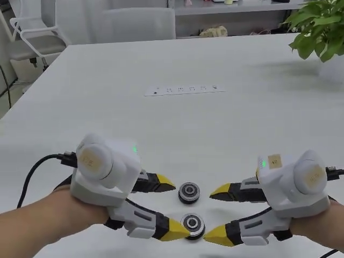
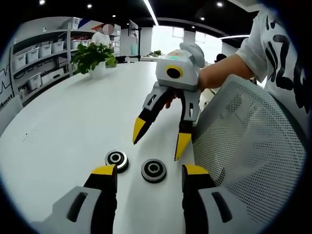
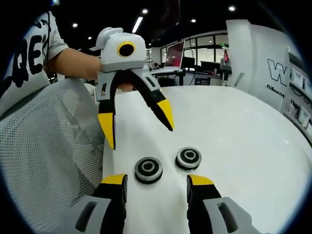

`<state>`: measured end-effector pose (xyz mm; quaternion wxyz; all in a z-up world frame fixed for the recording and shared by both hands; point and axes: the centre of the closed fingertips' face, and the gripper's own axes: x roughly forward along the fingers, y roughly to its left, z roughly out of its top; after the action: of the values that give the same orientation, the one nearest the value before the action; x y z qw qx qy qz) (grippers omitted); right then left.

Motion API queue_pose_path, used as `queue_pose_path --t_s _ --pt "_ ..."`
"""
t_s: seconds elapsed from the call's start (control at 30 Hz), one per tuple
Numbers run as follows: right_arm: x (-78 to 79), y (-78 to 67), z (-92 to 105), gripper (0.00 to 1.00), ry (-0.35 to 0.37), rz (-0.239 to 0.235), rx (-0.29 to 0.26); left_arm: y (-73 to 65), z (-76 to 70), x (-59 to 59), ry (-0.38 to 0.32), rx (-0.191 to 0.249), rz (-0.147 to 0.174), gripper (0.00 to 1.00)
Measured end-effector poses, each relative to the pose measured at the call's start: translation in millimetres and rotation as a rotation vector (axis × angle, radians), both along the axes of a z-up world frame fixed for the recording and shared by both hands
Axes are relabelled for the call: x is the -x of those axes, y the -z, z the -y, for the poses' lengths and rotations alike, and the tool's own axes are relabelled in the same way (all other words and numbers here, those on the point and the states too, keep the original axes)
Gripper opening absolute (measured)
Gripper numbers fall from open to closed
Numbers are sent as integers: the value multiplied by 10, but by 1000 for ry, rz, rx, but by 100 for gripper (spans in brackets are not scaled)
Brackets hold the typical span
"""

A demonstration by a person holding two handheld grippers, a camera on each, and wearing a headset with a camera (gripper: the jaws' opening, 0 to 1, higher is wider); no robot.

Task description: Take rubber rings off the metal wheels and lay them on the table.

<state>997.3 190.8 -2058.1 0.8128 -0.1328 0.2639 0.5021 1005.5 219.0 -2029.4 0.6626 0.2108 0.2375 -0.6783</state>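
Observation:
Two small metal wheels with black rubber rings lie flat on the white table (image 1: 177, 123) near its front edge: a farther wheel (image 1: 188, 192) and a nearer wheel (image 1: 193, 226). My left gripper (image 1: 173, 207) comes in from the left and my right gripper (image 1: 212, 213) from the right, yellow tips facing each other across the wheels. Both are open and hold nothing. In the left gripper view the wheels (image 2: 116, 160) (image 2: 154, 170) lie just ahead of the left gripper (image 2: 149, 171), with the right gripper (image 2: 160, 141) beyond. In the right gripper view the wheels (image 3: 148, 169) (image 3: 188, 158) sit ahead of the right gripper (image 3: 157, 180).
A socket strip (image 1: 185, 89) is set into the table's middle. A potted plant (image 1: 317, 27) stands at the far right corner. Chairs (image 1: 32, 32) stand beyond the far edge. A mesh chair back (image 2: 248, 146) is close behind the table's front edge.

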Motion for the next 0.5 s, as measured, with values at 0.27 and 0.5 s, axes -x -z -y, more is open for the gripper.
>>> queue_pose_path --t_s 0.27,0.5 --pt "5 47 -46 42 -9 -21 -10 116 27 51 22 -29 -9 43" --pt "21 67 -89 38 -16 -37 -21 152 41 72 24 -38 -21 40"
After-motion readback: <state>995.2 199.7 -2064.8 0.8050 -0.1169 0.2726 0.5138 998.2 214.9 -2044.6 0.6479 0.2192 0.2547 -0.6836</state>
